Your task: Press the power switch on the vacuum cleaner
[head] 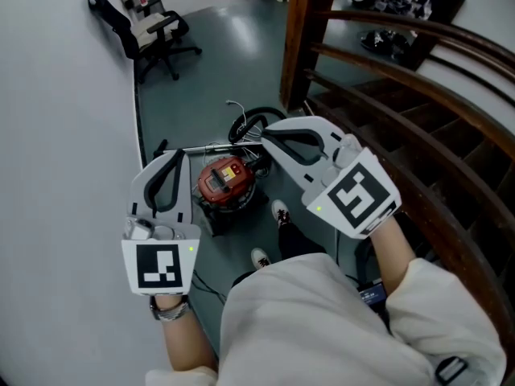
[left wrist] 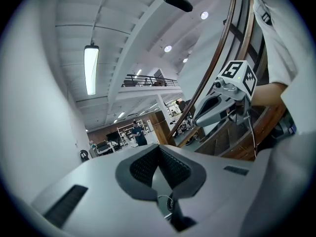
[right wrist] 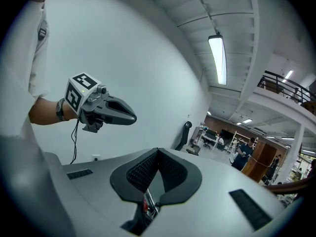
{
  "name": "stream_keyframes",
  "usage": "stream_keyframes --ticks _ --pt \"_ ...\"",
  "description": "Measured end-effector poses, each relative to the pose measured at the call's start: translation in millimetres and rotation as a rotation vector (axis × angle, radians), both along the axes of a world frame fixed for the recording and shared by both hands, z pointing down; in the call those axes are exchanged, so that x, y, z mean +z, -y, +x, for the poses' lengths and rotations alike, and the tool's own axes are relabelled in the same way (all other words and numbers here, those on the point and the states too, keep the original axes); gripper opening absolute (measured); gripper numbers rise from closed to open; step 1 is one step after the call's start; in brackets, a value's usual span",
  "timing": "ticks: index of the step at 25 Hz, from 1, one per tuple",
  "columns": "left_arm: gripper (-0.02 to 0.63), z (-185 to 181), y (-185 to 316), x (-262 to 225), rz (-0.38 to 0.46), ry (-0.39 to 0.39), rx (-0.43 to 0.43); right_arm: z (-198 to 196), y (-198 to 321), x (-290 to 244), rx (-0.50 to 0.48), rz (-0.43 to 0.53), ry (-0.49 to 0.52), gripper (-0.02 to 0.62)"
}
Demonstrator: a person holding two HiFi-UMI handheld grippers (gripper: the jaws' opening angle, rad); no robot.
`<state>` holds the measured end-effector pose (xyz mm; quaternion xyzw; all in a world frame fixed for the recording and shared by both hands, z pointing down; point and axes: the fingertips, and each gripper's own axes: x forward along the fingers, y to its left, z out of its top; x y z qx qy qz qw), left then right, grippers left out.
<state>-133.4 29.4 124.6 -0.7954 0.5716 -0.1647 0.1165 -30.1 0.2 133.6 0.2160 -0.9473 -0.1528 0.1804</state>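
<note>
The vacuum cleaner [head: 228,185], a red and black canister, stands on the grey floor just ahead of my feet. My left gripper [head: 175,154] hovers above its left side and my right gripper [head: 267,129] above its right side, both well off it. Each has its jaw tips meeting with nothing held. The left gripper [left wrist: 158,149] looks out into the room, with the right gripper [left wrist: 222,102] to its right. In the right gripper view, the right gripper [right wrist: 158,151] shows a sliver of the red vacuum cleaner [right wrist: 146,207] below its pads, with the left gripper [right wrist: 101,107] at left.
A black hose [head: 253,123] and a metal wand [head: 211,148] lie behind the vacuum. A wooden stair railing [head: 386,79] runs along the right, and a white wall [head: 64,135] stands at left. An office chair [head: 153,30] stands farther back. My shoes [head: 279,213] are beside the canister.
</note>
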Motion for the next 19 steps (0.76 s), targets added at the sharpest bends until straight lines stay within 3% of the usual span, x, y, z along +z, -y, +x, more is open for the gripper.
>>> stream_keyframes --ticks 19 --pt "0.0 -18.5 11.5 6.8 -0.017 0.002 0.013 -19.0 14.5 6.8 0.006 -0.015 -0.009 0.028"
